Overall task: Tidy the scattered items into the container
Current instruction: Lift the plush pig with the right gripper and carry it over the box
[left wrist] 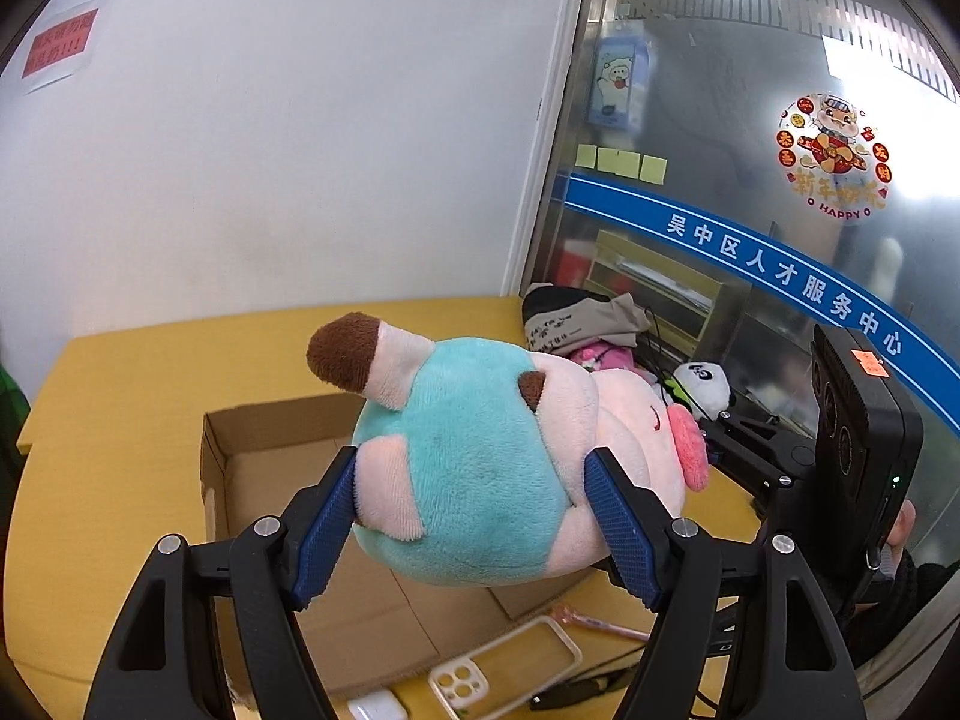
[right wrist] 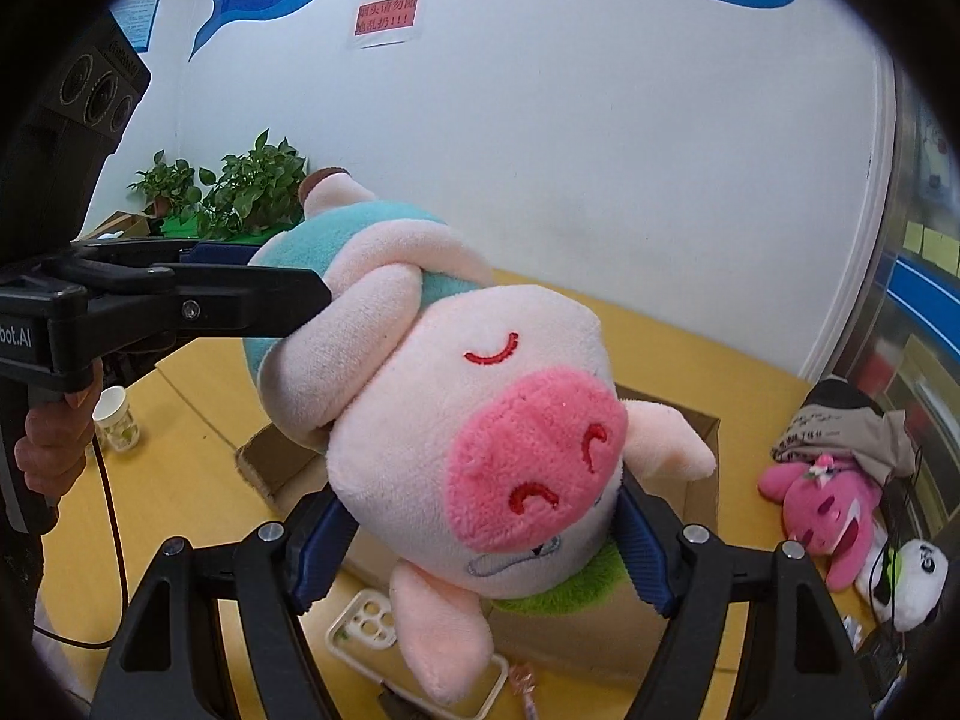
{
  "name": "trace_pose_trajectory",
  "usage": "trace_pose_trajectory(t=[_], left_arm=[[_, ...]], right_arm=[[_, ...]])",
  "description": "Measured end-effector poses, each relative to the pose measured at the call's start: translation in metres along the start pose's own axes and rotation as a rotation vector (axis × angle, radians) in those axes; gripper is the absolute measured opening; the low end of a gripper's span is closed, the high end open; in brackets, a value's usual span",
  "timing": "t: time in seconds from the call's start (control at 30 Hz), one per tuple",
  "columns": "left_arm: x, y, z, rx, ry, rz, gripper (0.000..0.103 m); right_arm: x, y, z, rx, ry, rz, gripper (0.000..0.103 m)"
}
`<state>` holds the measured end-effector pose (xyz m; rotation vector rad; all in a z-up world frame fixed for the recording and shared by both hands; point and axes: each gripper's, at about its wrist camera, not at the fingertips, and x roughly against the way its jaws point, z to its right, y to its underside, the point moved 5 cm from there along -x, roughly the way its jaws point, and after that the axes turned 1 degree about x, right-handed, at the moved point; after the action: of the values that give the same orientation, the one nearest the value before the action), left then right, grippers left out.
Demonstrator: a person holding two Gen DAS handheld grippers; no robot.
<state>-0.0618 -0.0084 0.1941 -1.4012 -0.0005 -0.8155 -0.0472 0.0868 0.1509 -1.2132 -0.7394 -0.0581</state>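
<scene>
Ribbed blue pads of the left gripper (left wrist: 468, 531) pinch the fuzzy teal-and-pink body of a round plush pig (left wrist: 480, 468). The right gripper (right wrist: 480, 546) clamps its soft head. The pig hangs above an open cardboard box (left wrist: 288, 480) on the smooth yellow table (left wrist: 120, 372).

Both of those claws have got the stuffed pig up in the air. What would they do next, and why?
Probably carry the stuffed pig sideways over the open cardboard box and lower it in. The left gripper pinches its body, the right gripper its head, and the box sits just below.
</scene>
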Motion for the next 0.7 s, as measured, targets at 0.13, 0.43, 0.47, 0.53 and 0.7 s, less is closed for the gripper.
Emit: trace_pose_trajectory(t=[0.13, 0.43, 0.47, 0.53, 0.7], left_arm=[[-0.015, -0.018, -0.015, -0.012, -0.008, 0.006, 0.079], [-0.062, -0.039, -0.067, -0.002, -0.037, -0.016, 0.079], [-0.067, -0.039, -0.072, 0.000, -0.042, -0.021, 0.079], [-0.080, -0.040, -0.086, 0.001, -0.062, -0.034, 0.079], [-0.110, -0.035, -0.119, 0.028, -0.085, -0.064, 0.079]], right_arm=[[-0.017, -0.016, 0.008, 0.009, 0.002, 0.011, 0.077], [-0.080, -0.045, 0.019, 0.055, 0.003, -0.011, 0.077], [-0.086, -0.046, 0.020, 0.057, 0.000, -0.014, 0.077], [-0.107, -0.050, 0.022, 0.062, -0.011, -0.029, 0.077], [-0.156, -0.053, 0.023, 0.080, -0.030, -0.070, 0.076]])
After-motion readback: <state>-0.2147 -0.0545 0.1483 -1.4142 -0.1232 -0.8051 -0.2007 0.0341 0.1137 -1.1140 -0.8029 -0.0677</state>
